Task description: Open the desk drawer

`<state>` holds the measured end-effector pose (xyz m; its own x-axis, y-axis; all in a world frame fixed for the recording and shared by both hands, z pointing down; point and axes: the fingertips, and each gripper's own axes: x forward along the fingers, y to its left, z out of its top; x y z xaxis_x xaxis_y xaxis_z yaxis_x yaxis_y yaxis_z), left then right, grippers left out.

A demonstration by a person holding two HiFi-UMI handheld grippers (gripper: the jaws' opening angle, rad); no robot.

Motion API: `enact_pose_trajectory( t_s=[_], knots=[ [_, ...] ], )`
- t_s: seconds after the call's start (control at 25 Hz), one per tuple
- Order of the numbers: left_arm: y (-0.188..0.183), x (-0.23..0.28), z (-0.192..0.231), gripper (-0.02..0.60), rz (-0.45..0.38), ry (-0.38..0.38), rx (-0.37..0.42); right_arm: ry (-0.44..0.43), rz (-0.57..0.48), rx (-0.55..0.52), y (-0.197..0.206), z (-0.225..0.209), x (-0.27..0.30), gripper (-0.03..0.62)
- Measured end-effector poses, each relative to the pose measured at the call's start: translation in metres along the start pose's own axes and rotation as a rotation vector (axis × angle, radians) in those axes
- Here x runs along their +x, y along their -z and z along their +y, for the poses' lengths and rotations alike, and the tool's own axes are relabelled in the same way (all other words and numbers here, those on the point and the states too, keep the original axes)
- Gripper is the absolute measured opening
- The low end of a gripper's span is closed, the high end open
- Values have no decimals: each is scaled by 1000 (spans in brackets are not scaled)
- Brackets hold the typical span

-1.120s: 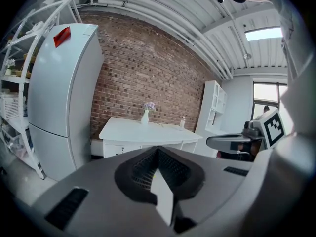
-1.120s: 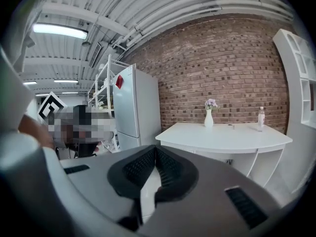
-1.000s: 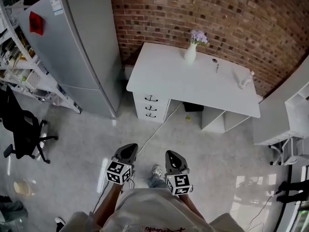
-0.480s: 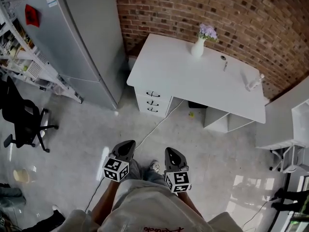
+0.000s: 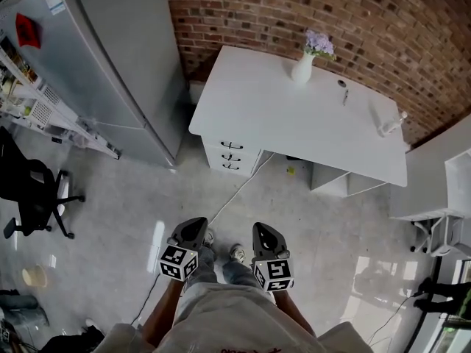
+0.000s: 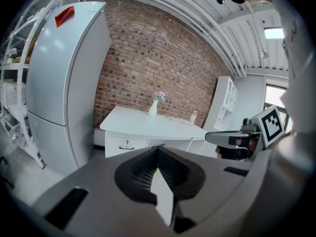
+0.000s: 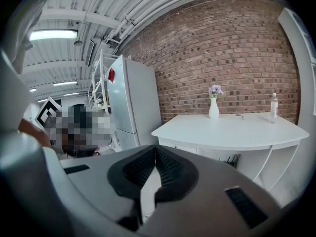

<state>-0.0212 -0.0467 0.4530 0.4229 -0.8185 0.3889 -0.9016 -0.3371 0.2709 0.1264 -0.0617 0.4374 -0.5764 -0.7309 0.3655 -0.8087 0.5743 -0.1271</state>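
I see a white desk (image 5: 294,123) with white drawers (image 5: 229,157) and dark handles (image 5: 230,148), set against a red-brown brick wall (image 5: 309,6). The vase (image 5: 302,69) is white and its flowers (image 5: 319,43) look pale purple, I think. The fridge (image 5: 110,57) is silver-grey with a red tag (image 5: 30,31). The floor (image 5: 125,219) is grey and the chair (image 5: 29,190) black. My left gripper (image 5: 196,223) and right gripper (image 5: 262,231) are grey, with black-and-white square markers.
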Motion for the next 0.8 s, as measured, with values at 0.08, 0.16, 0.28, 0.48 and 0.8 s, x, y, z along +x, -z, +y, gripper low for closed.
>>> enact_pose_trajectory(
  t_s=[0.08,0.16,0.28,0.48,0.8],
  knots=[
    [-4,4,15,12,5,2,-2,15,4,6,-4,-2,15,17],
    [-8,8,31,12,10,2,2,23,5,8,-8,-1,31,18],
    [-15,16,54,12,13,4,13,30,-6,8,-18,3,51,17],
    [-29,29,75,12,20,32,31,46,2,16,-25,9,69,17],
    [-18,54,89,12,40,74,27,68,54,46,5,6,95,17]
  ],
)
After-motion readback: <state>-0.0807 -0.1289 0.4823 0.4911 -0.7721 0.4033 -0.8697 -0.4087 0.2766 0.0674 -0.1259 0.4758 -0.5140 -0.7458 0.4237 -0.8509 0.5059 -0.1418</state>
